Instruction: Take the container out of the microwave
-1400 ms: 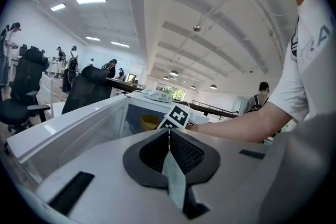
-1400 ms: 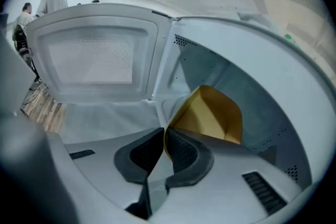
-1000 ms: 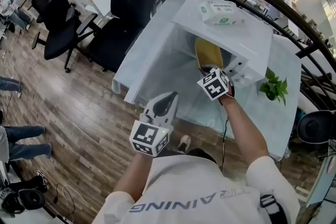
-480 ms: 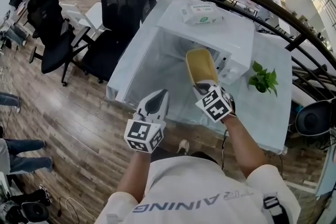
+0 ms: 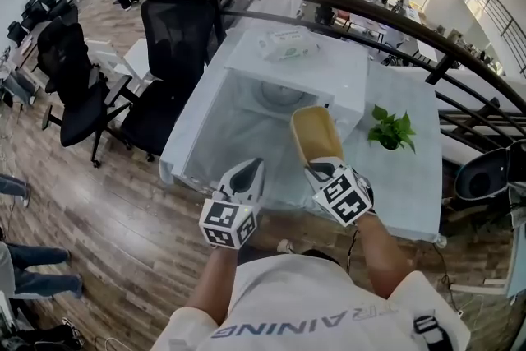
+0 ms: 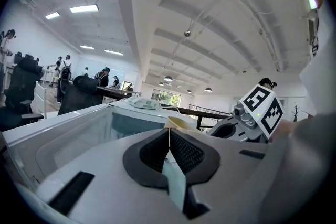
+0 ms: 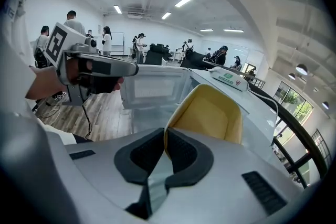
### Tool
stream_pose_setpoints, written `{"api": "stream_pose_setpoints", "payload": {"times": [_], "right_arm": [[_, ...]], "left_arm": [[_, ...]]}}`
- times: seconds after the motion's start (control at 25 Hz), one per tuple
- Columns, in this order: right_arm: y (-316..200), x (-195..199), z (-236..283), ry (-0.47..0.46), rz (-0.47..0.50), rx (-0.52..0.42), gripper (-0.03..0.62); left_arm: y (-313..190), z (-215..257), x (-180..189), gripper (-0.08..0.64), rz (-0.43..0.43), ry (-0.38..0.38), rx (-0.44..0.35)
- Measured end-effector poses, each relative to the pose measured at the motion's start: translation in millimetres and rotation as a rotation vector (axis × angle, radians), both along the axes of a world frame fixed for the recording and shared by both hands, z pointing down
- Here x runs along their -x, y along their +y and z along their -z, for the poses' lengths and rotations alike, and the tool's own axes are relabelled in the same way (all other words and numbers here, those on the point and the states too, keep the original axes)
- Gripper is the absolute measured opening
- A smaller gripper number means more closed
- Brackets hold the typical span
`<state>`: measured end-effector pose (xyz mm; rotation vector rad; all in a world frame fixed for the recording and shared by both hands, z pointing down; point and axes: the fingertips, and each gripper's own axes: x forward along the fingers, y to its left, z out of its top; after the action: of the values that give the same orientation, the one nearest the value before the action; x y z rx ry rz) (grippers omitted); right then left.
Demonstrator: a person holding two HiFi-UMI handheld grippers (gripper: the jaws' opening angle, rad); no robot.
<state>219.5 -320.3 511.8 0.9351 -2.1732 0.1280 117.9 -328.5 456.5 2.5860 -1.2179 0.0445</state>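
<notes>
The yellow container hangs in the air in front of the white microwave, clear of its empty cavity. My right gripper is shut on the container's near rim; in the right gripper view the container spreads out past the right gripper, whose pads pinch its edge. My left gripper is shut and empty, hovering to the left over the open microwave door. From the left gripper view, the left gripper points at the microwave, with the container's rim just behind.
A wipes pack lies on top of the microwave. A small potted plant stands on the white table to the right. Black office chairs stand at the left, and a dark curved railing runs behind.
My right gripper has drawn the yellow container out of the microwave, back toward me and upward. The left gripper has drifted a little over the open door.
</notes>
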Motion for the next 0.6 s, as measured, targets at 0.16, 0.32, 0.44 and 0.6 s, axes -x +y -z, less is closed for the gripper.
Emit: {"api": "stream_pose_setpoints", "payload": {"times": [0.16,0.32,0.44,0.6], "right_arm": [[7.2,-8.8,5.5,-0.002,-0.016,-0.009,0.04],[8.1,-10.3,10.8,-0.021,-0.009,-0.006,0.04],[9.7,-6.4,14.6,-0.037,0.003,-0.007,0.04],[12.0,-3.0,12.4,-0.042,0.019,-0.006,0.04]], "left_arm": [[7.2,1.2,-7.4,0.035,-0.018,-0.002,0.0],[9.4,3.1,-12.6,0.037,-0.026,-0.011,-0.002],[11.0,2.7,-13.1,0.036,-0.031,-0.015,0.0],[14.2,-0.2,-13.7,0.037,-0.033,-0.02,-0.002]]}}
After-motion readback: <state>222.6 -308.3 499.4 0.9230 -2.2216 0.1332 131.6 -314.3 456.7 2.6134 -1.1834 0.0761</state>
